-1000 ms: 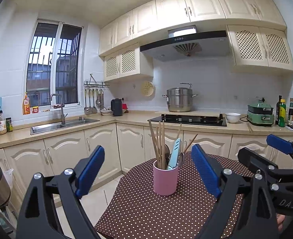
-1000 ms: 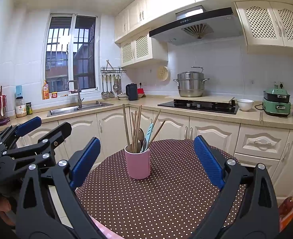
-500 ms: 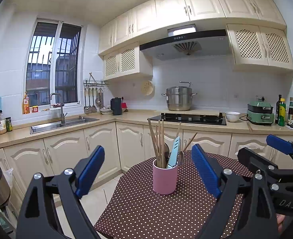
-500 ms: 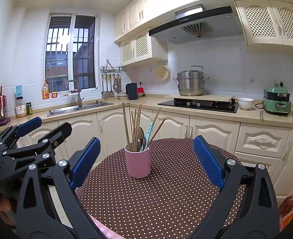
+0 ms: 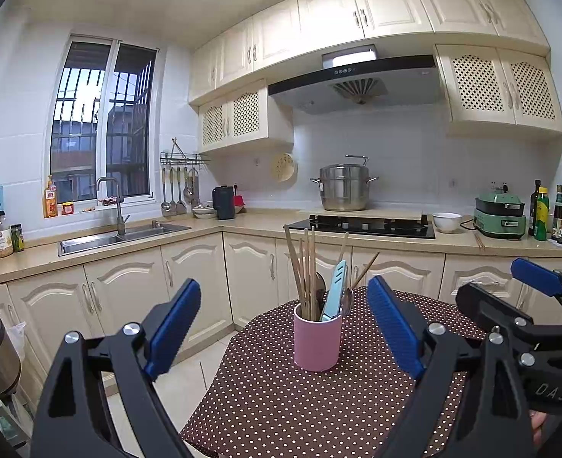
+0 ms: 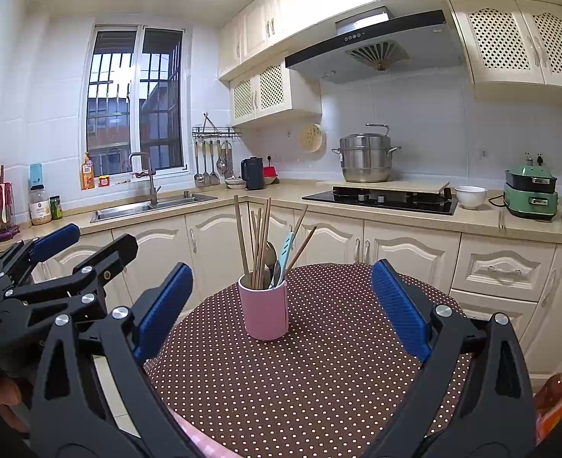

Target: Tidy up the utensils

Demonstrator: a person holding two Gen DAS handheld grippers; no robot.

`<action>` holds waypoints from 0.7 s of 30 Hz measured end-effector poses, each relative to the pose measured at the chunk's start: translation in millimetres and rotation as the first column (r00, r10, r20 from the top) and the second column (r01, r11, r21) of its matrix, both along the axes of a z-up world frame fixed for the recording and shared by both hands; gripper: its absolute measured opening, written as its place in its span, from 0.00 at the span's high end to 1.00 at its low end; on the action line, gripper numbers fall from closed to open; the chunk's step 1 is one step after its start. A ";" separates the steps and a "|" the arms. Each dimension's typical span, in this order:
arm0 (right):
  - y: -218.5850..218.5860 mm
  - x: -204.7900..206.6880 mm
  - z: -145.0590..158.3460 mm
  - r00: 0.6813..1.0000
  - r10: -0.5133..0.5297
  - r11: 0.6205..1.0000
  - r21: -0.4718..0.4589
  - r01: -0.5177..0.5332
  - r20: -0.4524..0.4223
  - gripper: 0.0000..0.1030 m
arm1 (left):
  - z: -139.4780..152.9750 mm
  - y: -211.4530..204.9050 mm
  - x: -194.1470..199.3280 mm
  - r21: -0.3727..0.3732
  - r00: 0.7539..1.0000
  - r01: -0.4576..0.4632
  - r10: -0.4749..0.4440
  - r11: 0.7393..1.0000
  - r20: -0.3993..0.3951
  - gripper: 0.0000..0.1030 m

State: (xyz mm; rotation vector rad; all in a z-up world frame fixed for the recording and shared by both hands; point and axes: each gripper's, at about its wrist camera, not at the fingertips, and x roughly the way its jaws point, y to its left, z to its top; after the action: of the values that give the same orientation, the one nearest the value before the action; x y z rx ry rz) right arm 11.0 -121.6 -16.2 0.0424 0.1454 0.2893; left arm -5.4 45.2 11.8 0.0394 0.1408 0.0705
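A pink cup (image 5: 318,342) (image 6: 264,312) stands upright on the round table with the brown polka-dot cloth (image 5: 300,404) (image 6: 319,362). In it are several wooden chopsticks (image 5: 306,267) (image 6: 256,238), a light-blue-handled utensil (image 5: 335,286) (image 6: 285,253) and metal spoons (image 6: 270,255). My left gripper (image 5: 282,322) is open, hovering short of the cup with nothing between its blue pads. My right gripper (image 6: 281,301) is open too, also short of the cup and empty. Each gripper shows at the edge of the other's view: the right gripper (image 5: 536,305) and the left gripper (image 6: 57,252).
Cream kitchen cabinets and a counter run behind the table, with a sink (image 5: 116,236), a black hob (image 5: 361,225), a steel pot (image 5: 343,187), a white bowl (image 5: 446,221) and a green cooker (image 5: 500,215). Bare floor (image 5: 189,374) lies left of the table.
Almost nothing has moved. Both grippers hold their open pose in front of the cup, with only a slight drift of the views.
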 end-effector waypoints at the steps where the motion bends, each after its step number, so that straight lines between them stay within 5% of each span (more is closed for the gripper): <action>1: 0.1 -0.1 -1.2 1.000 0.001 1.000 0.000 -0.001 0.000 0.10 | -0.1 0.2 -0.6 -0.001 1.000 0.000 0.000 1.000 0.001 0.15; 21: 3.1 0.0 -7.0 1.000 0.002 1.000 0.001 -0.002 -0.007 0.10 | -1.6 1.5 0.5 0.000 1.000 -0.001 0.001 1.000 -0.002 0.15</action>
State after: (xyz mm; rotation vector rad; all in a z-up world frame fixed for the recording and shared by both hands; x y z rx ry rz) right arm 11.1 -118.5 -23.2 0.0441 0.1519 0.2913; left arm -4.9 46.6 10.2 0.0393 0.1427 0.0719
